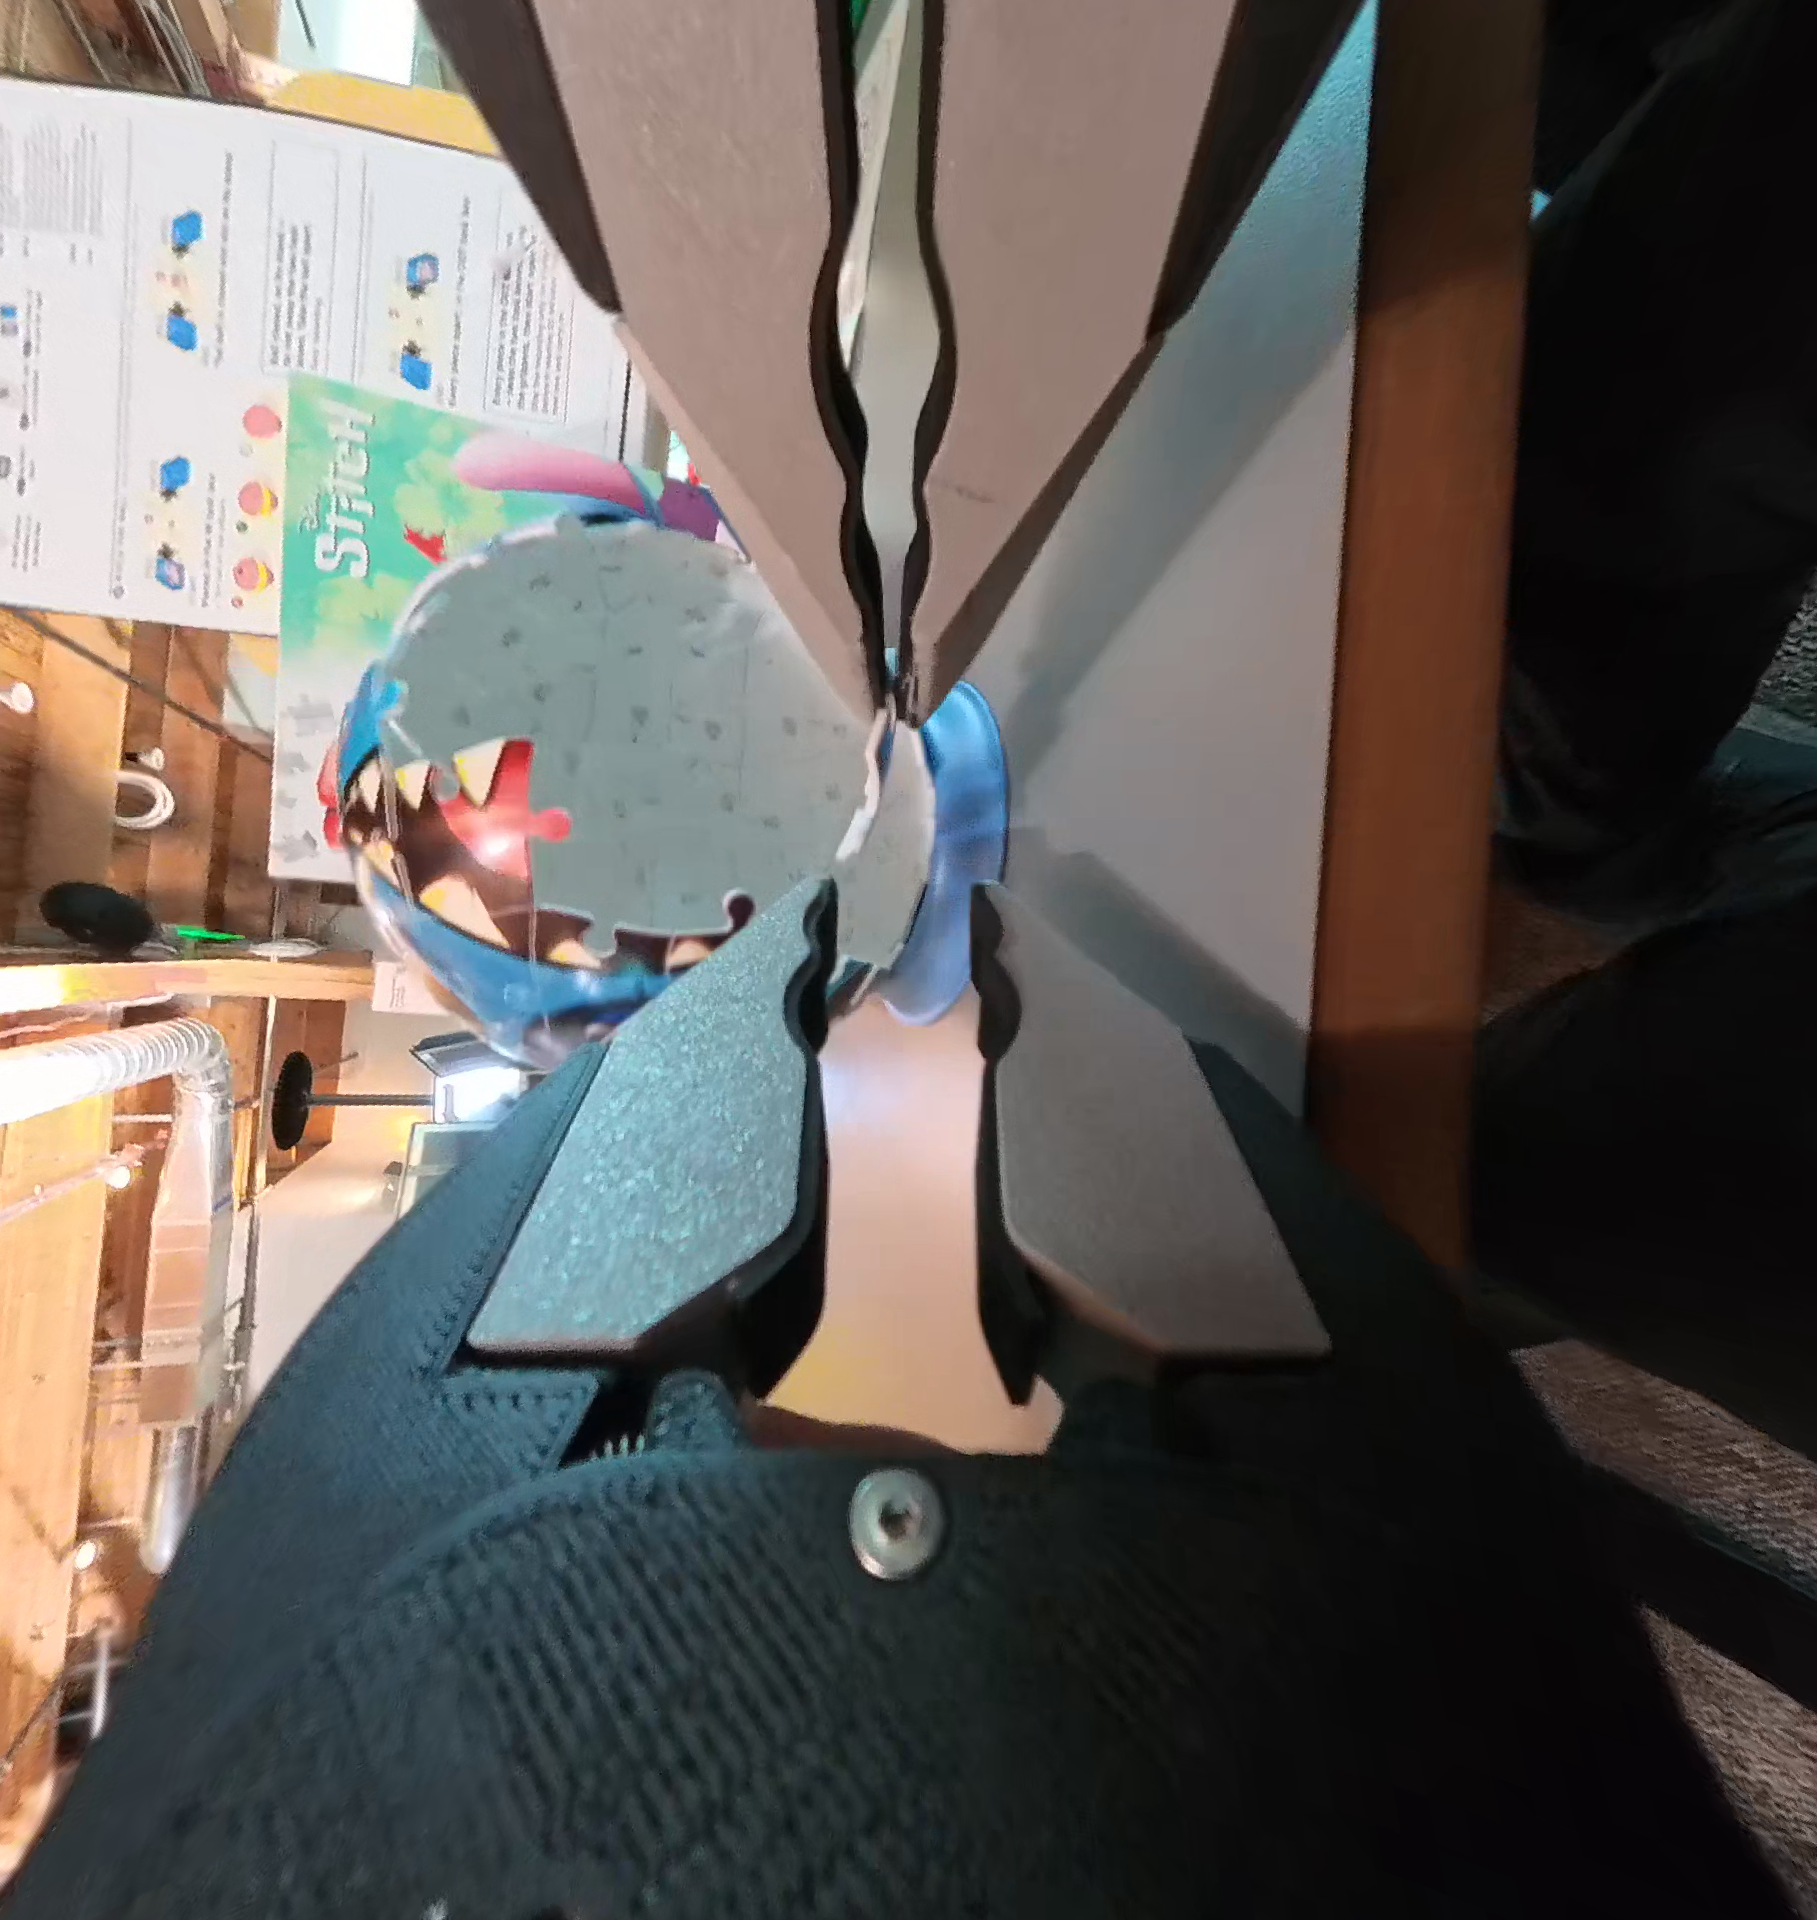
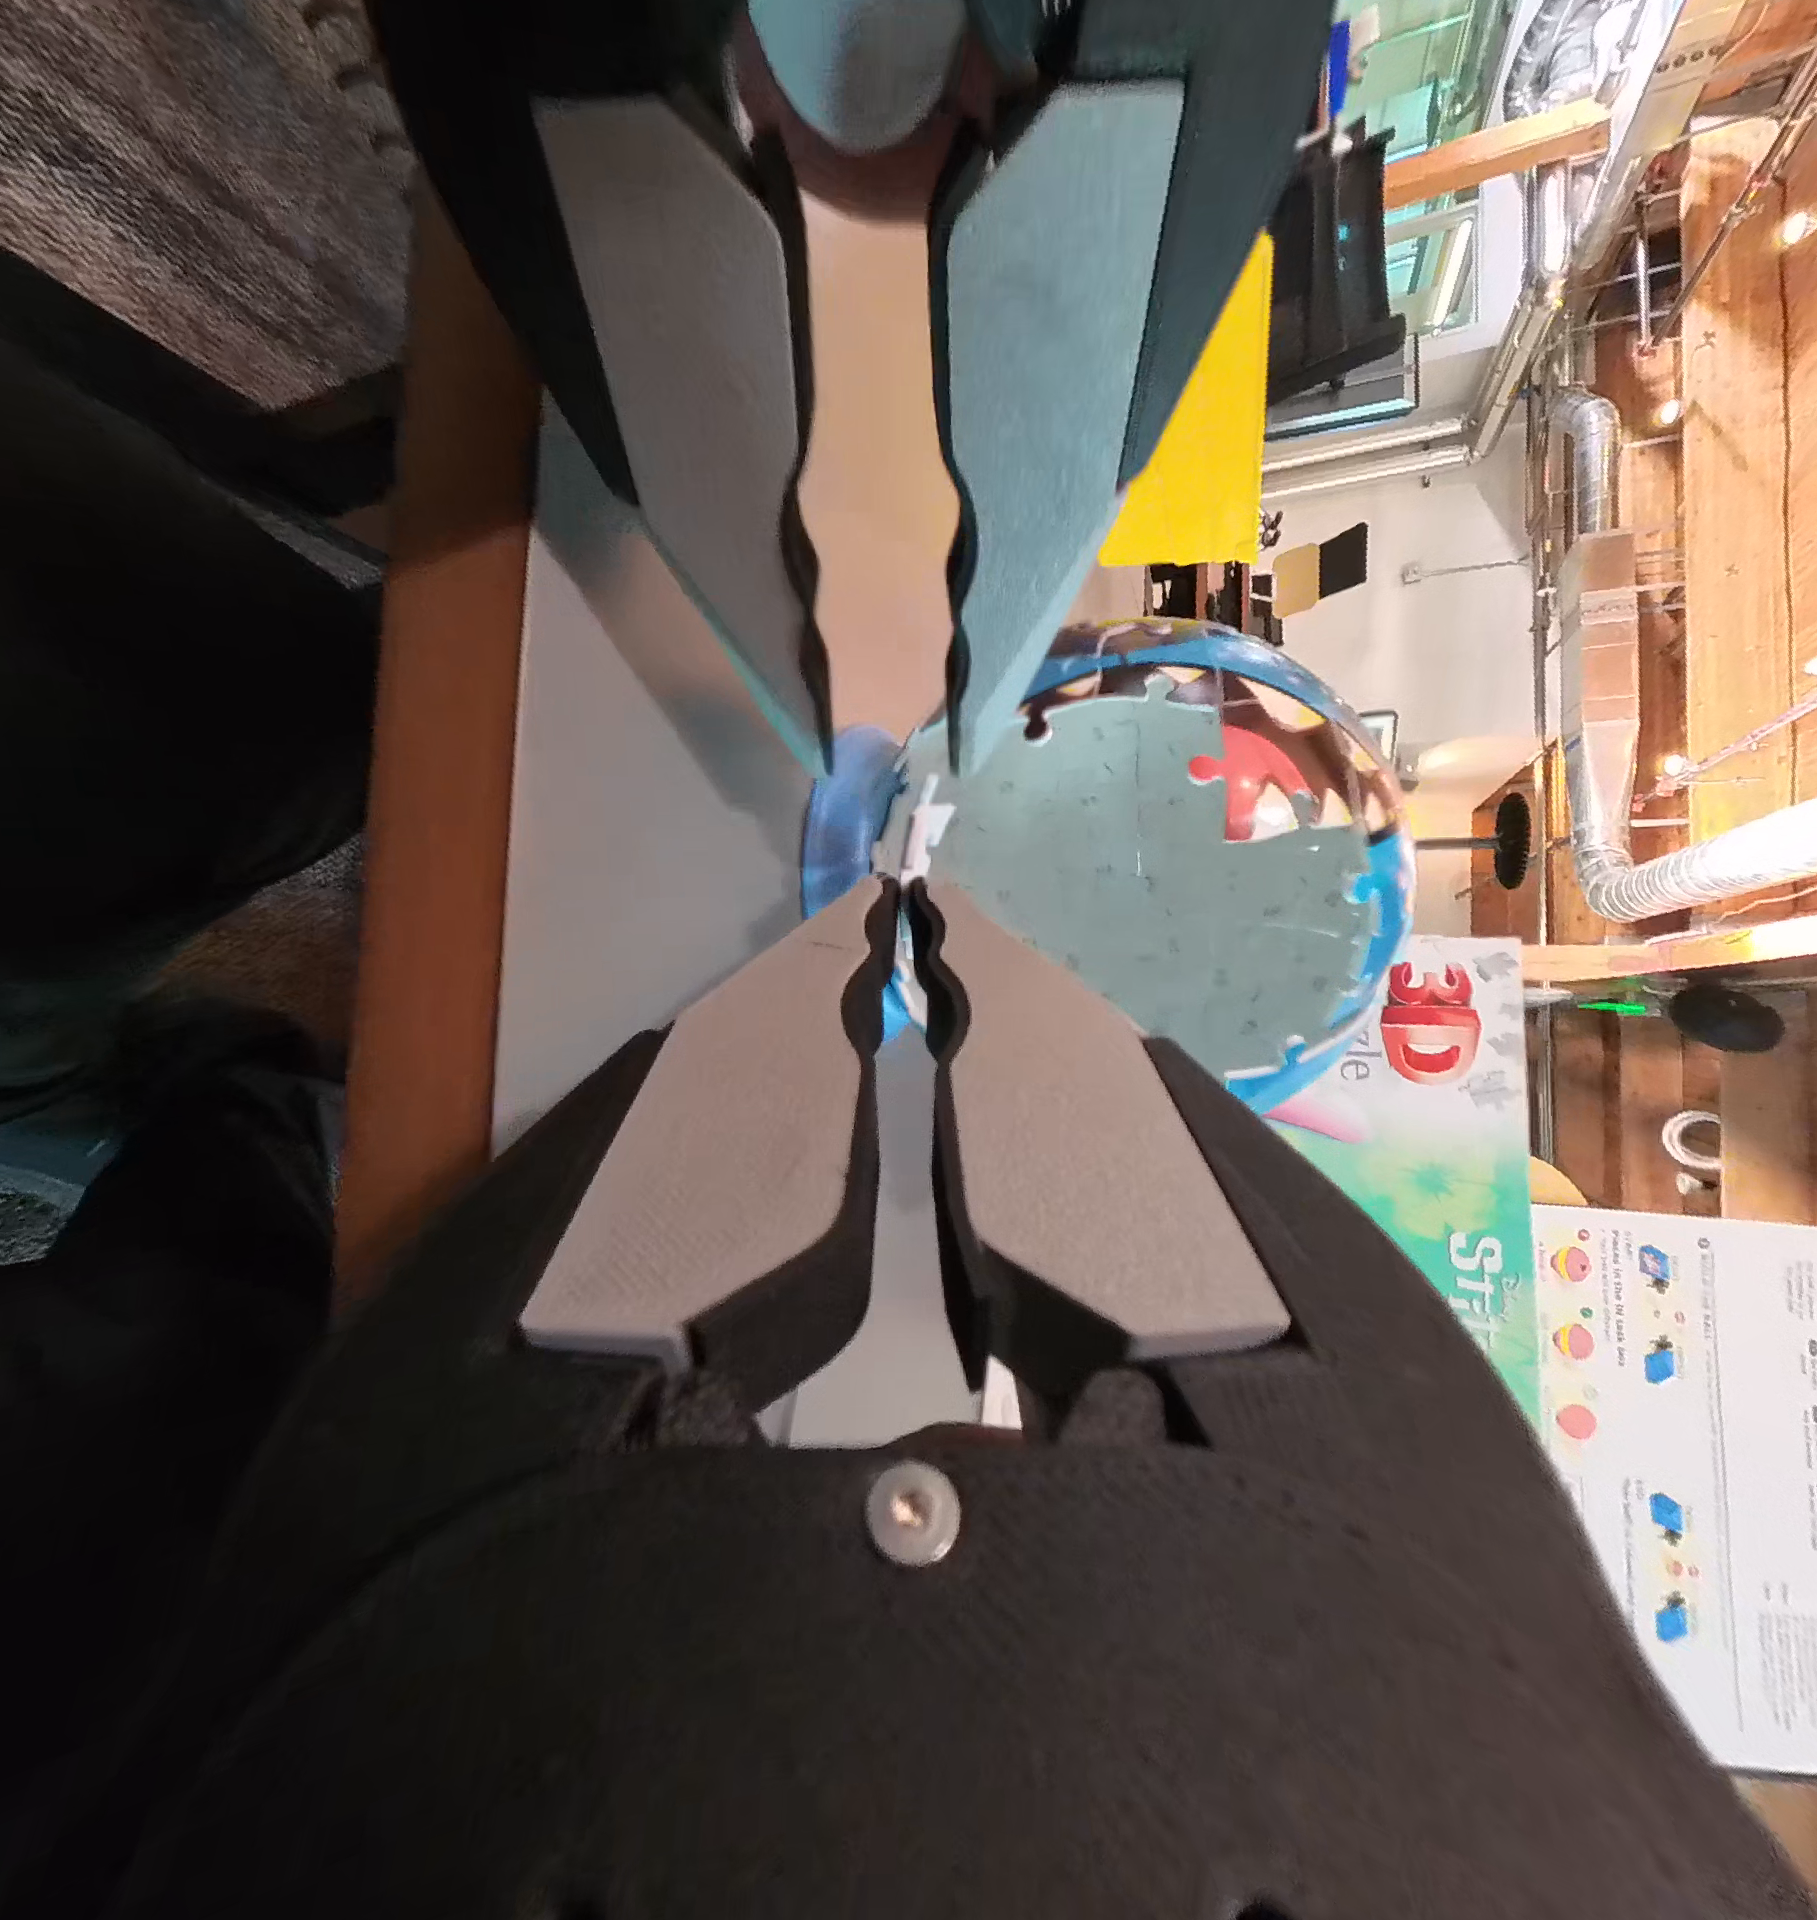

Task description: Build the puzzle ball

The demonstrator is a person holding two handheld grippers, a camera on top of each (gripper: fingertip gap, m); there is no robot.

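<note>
Beside the ball (image 2: 1143, 873), right tool (image 2: 906, 896) seemingly pinches a piece (image 2: 909, 836); left tool (image 1: 902, 896) spread.

Both cameras sit close behind their own fingers and are rolled onto their sides, so the table (image 1: 1174, 665) runs as an upright band in each picture. The left wrist view looks along the left gripper (image 1: 899, 894) at the puzzle ball (image 1: 613, 790) from very near; the right wrist view faces it from the opposite side, along the right gripper (image 2: 906, 896). Each sees the other gripper at its top edge. Both share the ball, its blue stand (image 2: 844, 831), the box (image 1: 384, 499) and the instruction sheet (image 2: 1704, 1496).
</note>
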